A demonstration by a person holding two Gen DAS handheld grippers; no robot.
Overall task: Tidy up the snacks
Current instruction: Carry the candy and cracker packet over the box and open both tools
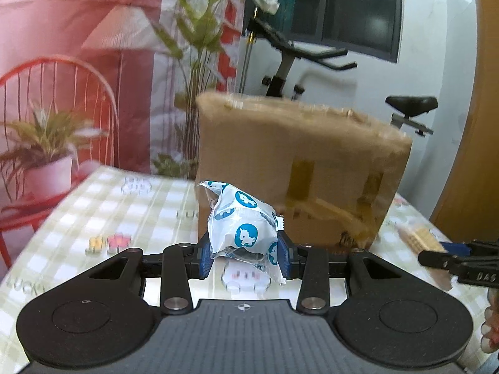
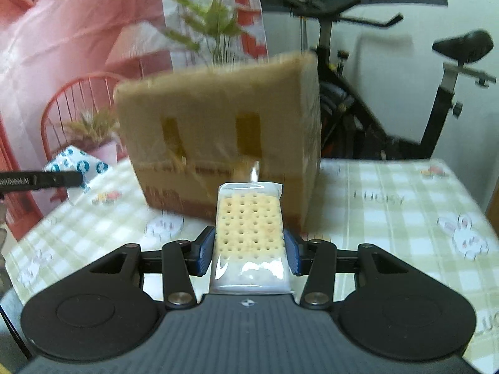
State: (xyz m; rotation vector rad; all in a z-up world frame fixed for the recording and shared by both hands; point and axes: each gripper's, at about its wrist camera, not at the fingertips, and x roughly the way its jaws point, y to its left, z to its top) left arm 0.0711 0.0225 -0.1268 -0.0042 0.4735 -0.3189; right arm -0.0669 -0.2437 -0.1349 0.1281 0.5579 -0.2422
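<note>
Left gripper (image 1: 246,255) pinches a crinkly white-and-blue snack packet (image 1: 244,221); right gripper (image 2: 248,251) clamps a clear-wrapped cracker pack (image 2: 249,233). Both above the checked tablecloth (image 2: 389,218), open room rightward. Beyond, a tall brown cardboard box (image 2: 218,143), contents hidden.

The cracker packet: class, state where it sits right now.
In the right wrist view the cracker packet is clamped between the right gripper pads, lifted above the checked tablecloth, just in front of the cardboard box.
</note>
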